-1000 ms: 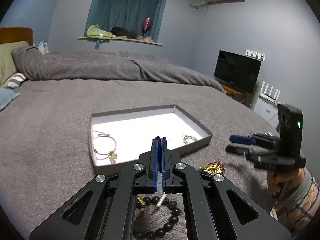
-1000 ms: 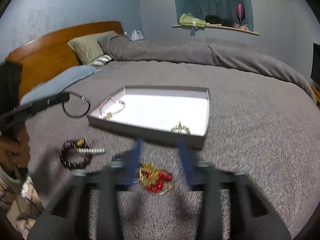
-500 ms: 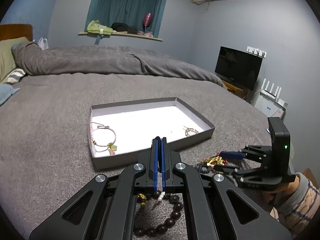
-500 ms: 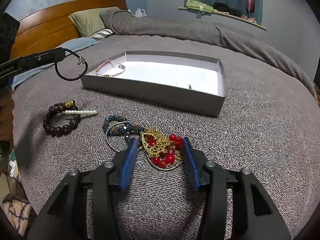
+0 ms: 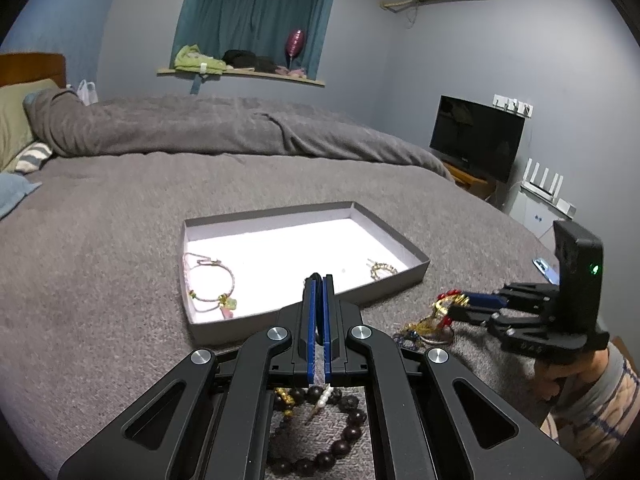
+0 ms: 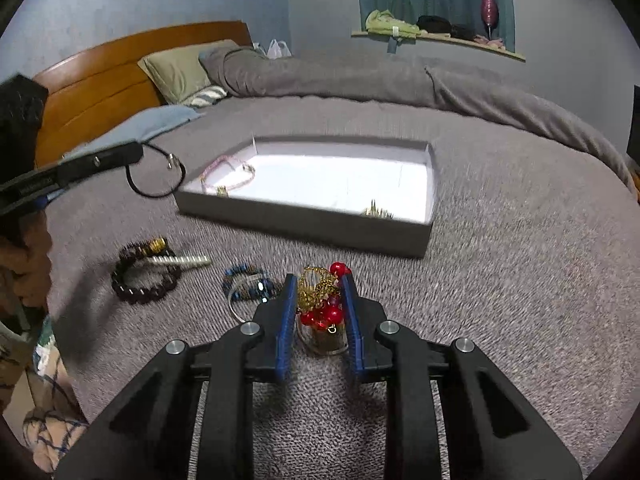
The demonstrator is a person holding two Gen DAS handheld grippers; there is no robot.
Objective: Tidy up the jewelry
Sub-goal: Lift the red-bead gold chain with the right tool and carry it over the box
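On a grey bed (image 6: 520, 240) in a dim bedroom, I work 2 handheld tools over scattered jewelry beside a shallow grey box (image 6: 304, 226) with a white floor. My right tool (image 6: 318, 284) has its blue pads closed in on a gold filigree piece with red beads (image 6: 322, 300), which sits between them just short of the box's near wall; part of it looks to be trailing onto the blanket, so I judge the grip as only just made. My left tool (image 6: 136, 154) is clamped shut on a thin black cord loop (image 6: 156, 178) that hangs off its tip above the blanket, just outside the box's left corner. In the box already lie a pink cord bracelet (image 5: 210, 286) at 1 end and a small gold piece (image 5: 382, 269) at the other. Still out on the blanket are a dark bead bracelet (image 6: 142, 280) with a white pearl bar (image 6: 184, 261) across it, and a blue beaded strand (image 6: 250, 286) touching the gold piece. To do this step well, I would raise the right tool straight and slowly, watching that the gold chain does not drag the blue strand along, clear the box wall before moving forward, and set the piece on bare white floor between the 2 items there.
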